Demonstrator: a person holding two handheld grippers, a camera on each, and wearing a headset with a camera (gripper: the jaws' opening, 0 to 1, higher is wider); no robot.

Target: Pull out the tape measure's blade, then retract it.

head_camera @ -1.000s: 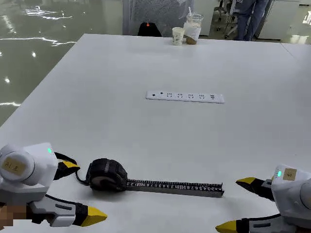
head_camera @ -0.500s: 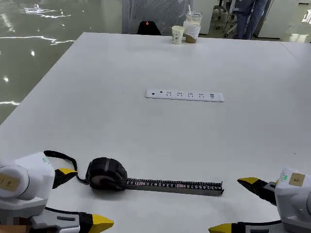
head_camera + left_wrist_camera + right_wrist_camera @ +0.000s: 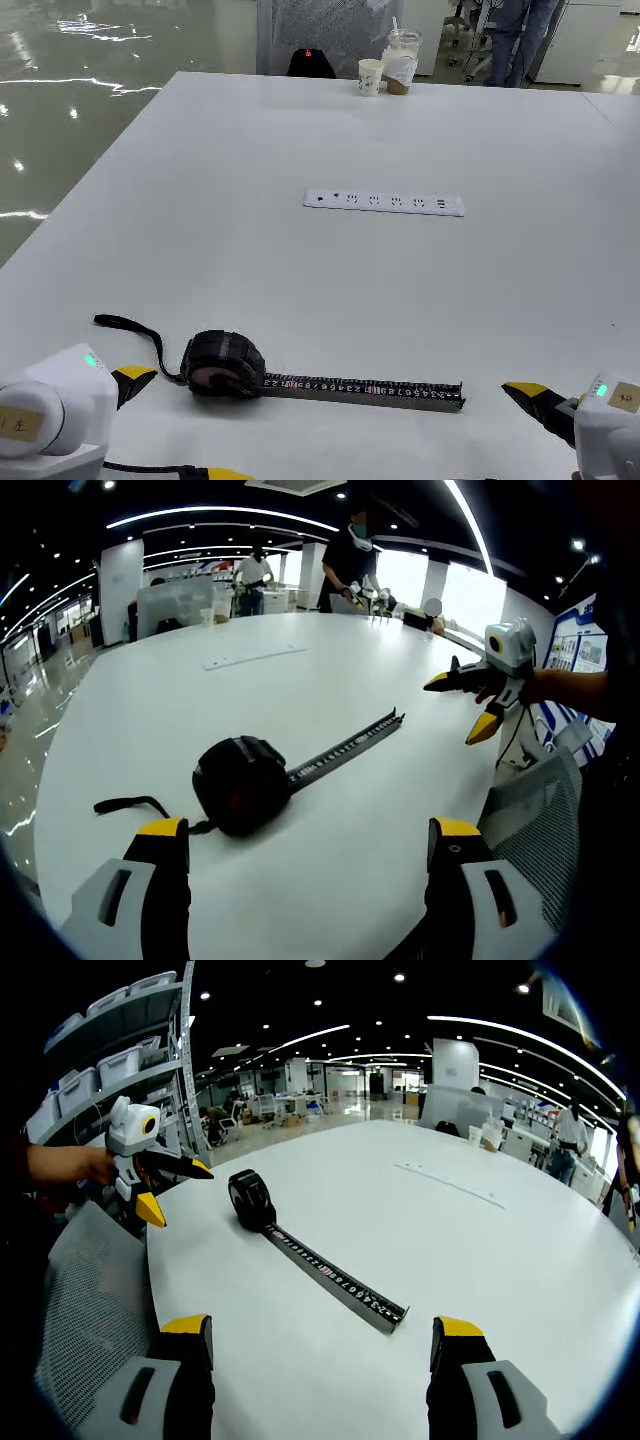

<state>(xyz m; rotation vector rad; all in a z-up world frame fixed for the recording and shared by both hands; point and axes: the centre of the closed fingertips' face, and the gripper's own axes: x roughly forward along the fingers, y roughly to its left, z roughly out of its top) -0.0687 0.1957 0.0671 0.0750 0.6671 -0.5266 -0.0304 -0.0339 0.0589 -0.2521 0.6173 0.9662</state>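
Blade (image 3: pixel 365 388) out flat on the table (image 3: pixel 300 130), tape measure (image 3: pixel 222 364) between my left gripper (image 3: pixel 310 830) and right gripper (image 3: pixel 327 1328), both wide open and empty; retract looks next: steady the case, release the blade.

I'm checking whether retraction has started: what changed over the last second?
Both the left gripper and the right gripper drew back toward the near edge of the table, away from the tape measure, open and holding nothing. The tape measure stayed put, its blade out as far as before.
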